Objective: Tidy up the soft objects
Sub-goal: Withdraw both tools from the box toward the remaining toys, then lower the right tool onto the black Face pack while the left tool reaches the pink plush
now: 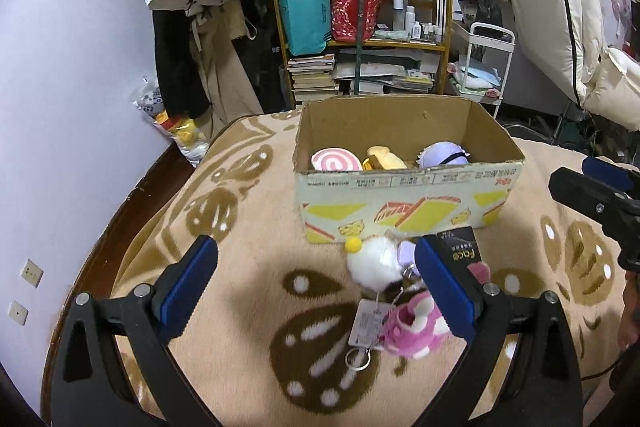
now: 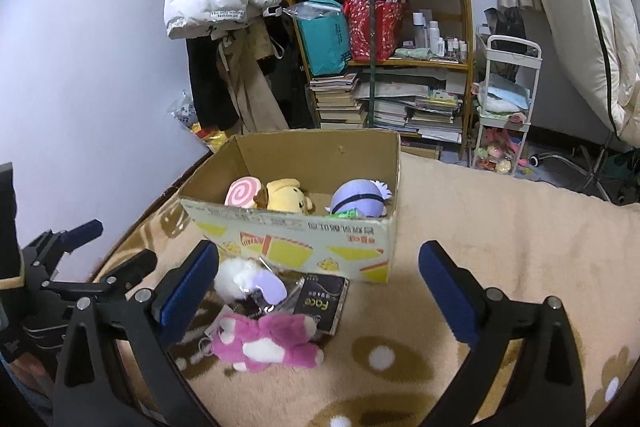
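Closest to your left gripper (image 1: 316, 283), whose blue-padded jaws stand spread wide with nothing between them, a fuzzy pink-and-white plush toy (image 1: 412, 331) lies on the tan blanket with brown leaf patterns (image 1: 240, 227), a paper tag and metal key ring (image 1: 357, 359) at its near end. In the right wrist view that plush (image 2: 266, 341) lies with its long axis running left to right, its paler face toward the left. Just behind it sits a round white fluffy pom-pom toy with a yellow bobble and a lilac flap (image 1: 374, 263), touching or almost touching a black flat packet printed "Face" (image 2: 320, 307), which lies flat near the front wall of the open cardboard box with yellow printed panels (image 1: 400, 195). Inside the box you have three plush pieces side by side: a pink-and-white swirl roll (image 2: 243, 195) at the left, a yellow plush figure (image 2: 285, 201) next to it, and a lavender round plush with a dark band (image 2: 360, 203) at the right. Your right gripper (image 2: 318, 291) is likewise spread open and empty, hovering above the blanket in front of the box.
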Motion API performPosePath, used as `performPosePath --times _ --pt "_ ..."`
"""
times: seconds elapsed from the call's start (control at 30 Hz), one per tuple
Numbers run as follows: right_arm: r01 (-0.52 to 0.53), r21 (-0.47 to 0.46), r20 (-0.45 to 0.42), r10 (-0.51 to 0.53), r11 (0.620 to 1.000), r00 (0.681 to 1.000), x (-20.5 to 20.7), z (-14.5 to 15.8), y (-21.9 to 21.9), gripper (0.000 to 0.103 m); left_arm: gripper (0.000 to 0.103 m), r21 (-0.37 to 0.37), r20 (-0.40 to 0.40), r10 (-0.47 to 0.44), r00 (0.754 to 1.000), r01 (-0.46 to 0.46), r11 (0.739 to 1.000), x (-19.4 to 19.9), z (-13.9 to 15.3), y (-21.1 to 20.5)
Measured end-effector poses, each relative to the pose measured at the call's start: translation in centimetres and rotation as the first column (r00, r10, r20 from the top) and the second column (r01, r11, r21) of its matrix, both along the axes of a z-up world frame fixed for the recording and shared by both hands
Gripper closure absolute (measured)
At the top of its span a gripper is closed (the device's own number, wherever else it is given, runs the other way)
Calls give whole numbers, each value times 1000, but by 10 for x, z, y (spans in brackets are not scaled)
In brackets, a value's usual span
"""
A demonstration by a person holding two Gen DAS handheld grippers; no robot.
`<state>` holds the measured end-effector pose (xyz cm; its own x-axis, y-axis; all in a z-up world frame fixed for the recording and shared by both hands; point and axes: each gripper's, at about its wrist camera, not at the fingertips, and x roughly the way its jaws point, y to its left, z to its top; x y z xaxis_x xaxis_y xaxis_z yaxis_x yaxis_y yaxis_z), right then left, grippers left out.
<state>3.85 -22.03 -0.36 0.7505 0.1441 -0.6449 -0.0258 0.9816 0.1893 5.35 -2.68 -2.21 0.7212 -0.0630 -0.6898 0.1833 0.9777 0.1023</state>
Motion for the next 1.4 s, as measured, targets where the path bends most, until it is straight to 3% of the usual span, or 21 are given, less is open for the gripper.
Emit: performPosePath --times 0.3,0.43,0.83,1.4 --pt "-9 -22 -4 9 1000 1000 -16 0 9 0 5 -15 -8 -2 1000 2 1000 -19 1 2" --pt "-4 -16 -3 4 1000 1000 -17 1 6 0 5 -10 30 9 1000 -9 1000 -25 4 0" --pt "28 -28 -23 -28 999 999 -5 -6 -3 0 5 -82 13 37 999 -35 996 -13 -7 2" --pt "31 -7 -125 -31 1000 992 22 -36 -10 0 5 -110 -107 -3 994 -9 994 12 -37 -11"
